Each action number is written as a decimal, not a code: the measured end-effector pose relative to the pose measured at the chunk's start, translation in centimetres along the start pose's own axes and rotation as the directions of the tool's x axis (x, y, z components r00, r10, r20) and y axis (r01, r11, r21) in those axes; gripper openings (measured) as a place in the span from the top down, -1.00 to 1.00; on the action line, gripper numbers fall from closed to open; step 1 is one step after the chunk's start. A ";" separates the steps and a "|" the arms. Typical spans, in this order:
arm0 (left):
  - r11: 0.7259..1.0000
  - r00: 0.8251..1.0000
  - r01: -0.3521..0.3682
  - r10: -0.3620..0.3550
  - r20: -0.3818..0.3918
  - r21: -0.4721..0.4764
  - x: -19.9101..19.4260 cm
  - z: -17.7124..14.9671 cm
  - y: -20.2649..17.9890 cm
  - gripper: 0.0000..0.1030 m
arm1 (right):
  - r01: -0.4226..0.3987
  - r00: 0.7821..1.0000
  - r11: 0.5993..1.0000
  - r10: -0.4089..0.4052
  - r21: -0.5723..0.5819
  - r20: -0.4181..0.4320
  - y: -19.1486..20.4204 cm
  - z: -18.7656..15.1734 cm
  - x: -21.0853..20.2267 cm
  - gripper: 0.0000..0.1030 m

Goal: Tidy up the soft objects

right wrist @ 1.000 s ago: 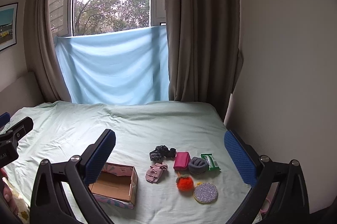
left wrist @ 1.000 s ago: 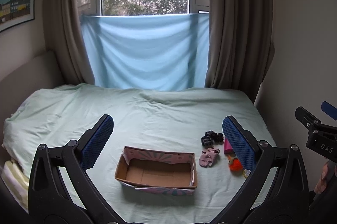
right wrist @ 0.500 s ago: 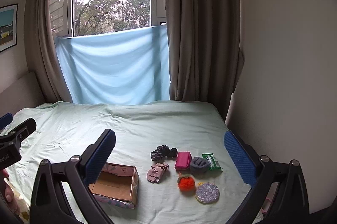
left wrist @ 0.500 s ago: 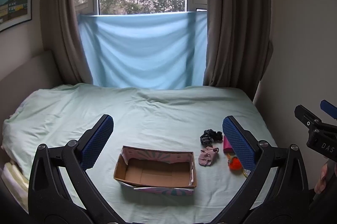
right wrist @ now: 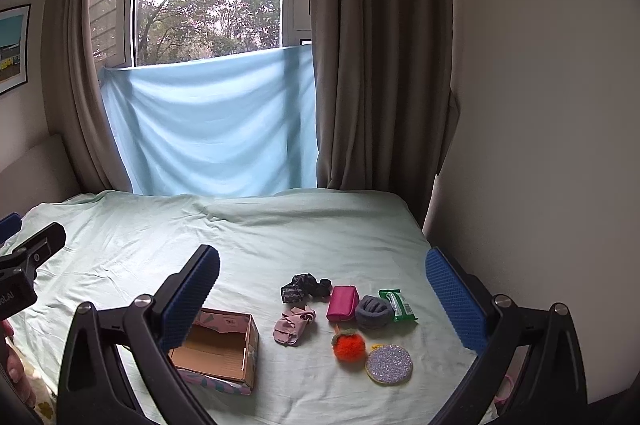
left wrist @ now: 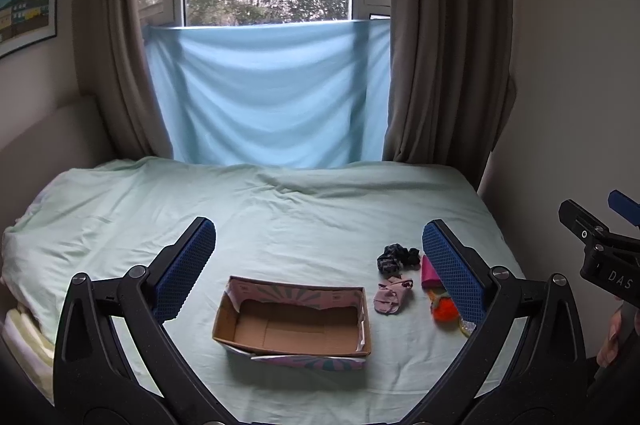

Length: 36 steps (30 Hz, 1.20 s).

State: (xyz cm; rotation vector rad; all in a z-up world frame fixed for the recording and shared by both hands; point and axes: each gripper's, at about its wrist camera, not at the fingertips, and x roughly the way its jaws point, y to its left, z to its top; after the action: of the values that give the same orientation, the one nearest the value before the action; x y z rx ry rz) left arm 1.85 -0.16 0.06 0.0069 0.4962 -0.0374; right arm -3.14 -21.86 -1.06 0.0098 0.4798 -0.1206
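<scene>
An open, empty cardboard box point(left wrist: 292, 321) sits on the mint-green bed point(left wrist: 280, 209); it also shows in the right wrist view point(right wrist: 218, 349). To its right lie a pink sock point(right wrist: 294, 325), a dark patterned sock bundle point(right wrist: 306, 285), a magenta pouch point(right wrist: 342, 303), a grey rolled sock point(right wrist: 374, 311), a green packet point(right wrist: 398, 305), an orange pom-pom point(right wrist: 349, 345) and a glittery round disc point(right wrist: 389, 363). My left gripper point(left wrist: 318, 269) is open and empty above the box. My right gripper point(right wrist: 322, 299) is open and empty above the pile.
A wall point(right wrist: 540, 145) runs along the bed's right edge. Brown curtains point(right wrist: 376, 65) and a blue cloth point(right wrist: 216, 129) hang below the window at the head of the bed. A framed picture point(left wrist: 28, 1) hangs on the left wall.
Both grippers have drifted slightly, so the scene shifts a little in each view. The jaws stay open and no object has moved.
</scene>
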 end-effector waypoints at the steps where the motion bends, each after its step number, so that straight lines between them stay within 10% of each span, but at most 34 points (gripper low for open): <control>1: 1.000 1.000 0.000 0.000 0.000 0.000 0.0 0.0 0.0 -0.99 | 0.000 1.000 1.000 0.000 0.001 -0.001 0.0 0.0 0.0 -0.99; 36: 0.992 0.991 0.111 -0.106 -0.077 0.060 3.5 0.2 -2.2 -0.99 | 0.070 0.997 0.997 -0.069 0.029 -0.022 -1.7 -0.7 0.3 -0.99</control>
State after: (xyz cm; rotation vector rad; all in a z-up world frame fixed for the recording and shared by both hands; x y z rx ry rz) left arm 4.95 -2.45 -1.40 0.0443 0.5686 -0.1602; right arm -3.38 -23.56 -1.85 0.0235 0.4994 -0.1963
